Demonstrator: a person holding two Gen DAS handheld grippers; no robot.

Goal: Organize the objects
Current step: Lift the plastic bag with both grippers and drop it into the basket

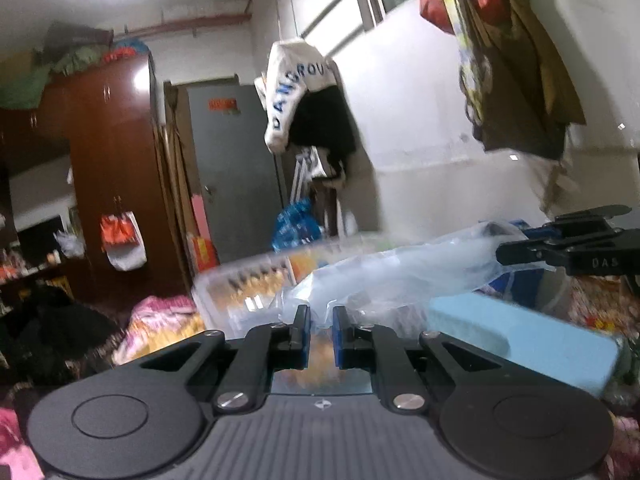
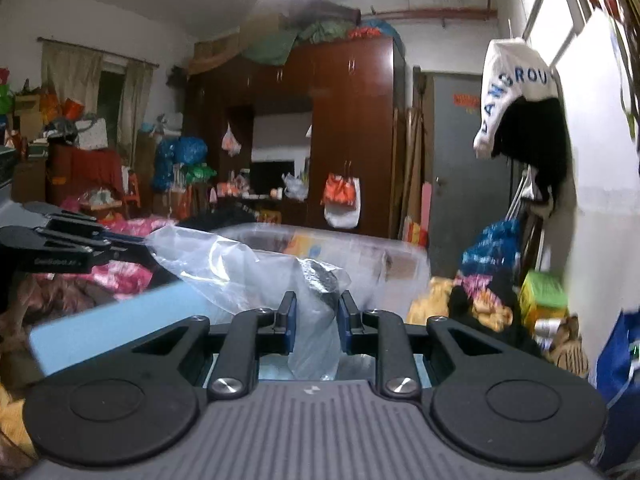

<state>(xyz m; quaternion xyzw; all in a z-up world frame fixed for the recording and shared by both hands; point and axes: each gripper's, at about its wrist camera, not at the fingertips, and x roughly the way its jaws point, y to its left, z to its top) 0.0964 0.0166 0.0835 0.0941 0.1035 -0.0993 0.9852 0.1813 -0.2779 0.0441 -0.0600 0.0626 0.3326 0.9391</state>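
A clear plastic bag (image 1: 404,276) is stretched between both grippers, above a light blue box (image 1: 520,340). My left gripper (image 1: 321,330) is nearly shut, pinching one edge of the bag. My right gripper (image 2: 316,322) is shut on the other edge of the bag (image 2: 248,272), with a dark object (image 2: 324,280) inside it. The right gripper also shows in the left wrist view (image 1: 560,252), and the left gripper in the right wrist view (image 2: 68,248). The blue box shows in the right wrist view too (image 2: 116,324).
A clear plastic storage bin (image 2: 360,252) stands behind the bag, also in the left wrist view (image 1: 244,288). Pink bedding (image 1: 160,324) lies to the left. A brown wardrobe (image 2: 352,128), a grey door (image 1: 236,168), hanging clothes (image 1: 308,100) and piled bags fill the room.
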